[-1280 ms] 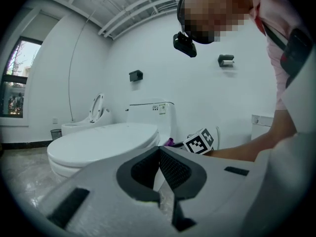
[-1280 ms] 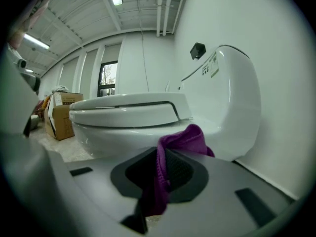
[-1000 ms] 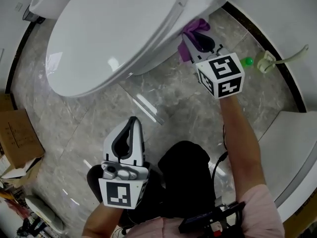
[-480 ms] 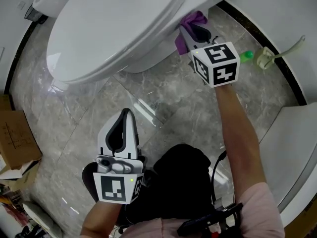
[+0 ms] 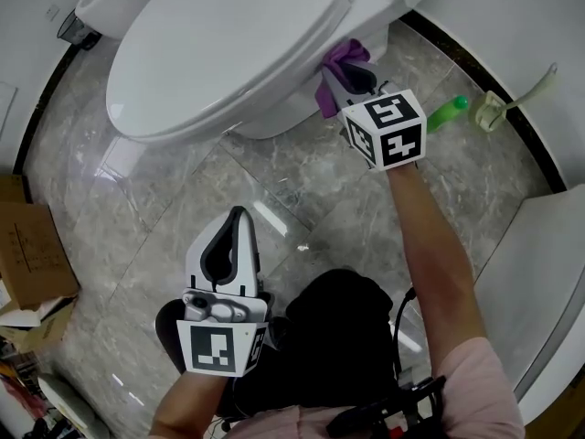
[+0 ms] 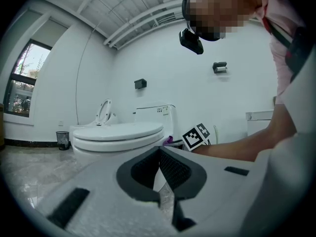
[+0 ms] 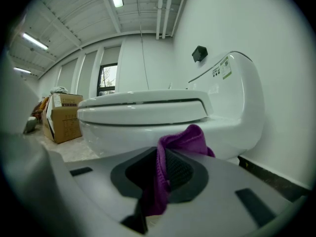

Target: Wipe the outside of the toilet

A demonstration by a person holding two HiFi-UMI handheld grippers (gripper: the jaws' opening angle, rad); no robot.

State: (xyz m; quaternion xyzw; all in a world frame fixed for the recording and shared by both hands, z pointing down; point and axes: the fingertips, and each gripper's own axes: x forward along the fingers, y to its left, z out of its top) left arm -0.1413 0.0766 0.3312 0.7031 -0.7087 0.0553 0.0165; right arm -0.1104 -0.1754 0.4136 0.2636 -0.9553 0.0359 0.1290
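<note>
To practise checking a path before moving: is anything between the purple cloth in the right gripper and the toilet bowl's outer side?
Nothing visible. The right gripper holds the purple cloth close beside the toilet bowl, with no object between. The green bottle lies off to the side.

Two grippers (image 5: 239, 216) (image 5: 350, 73), one toilet (image 5: 228, 44), one purple cloth (image 5: 340, 58), one green bottle (image 5: 445, 113), one cardboard box (image 5: 32, 254)
</note>
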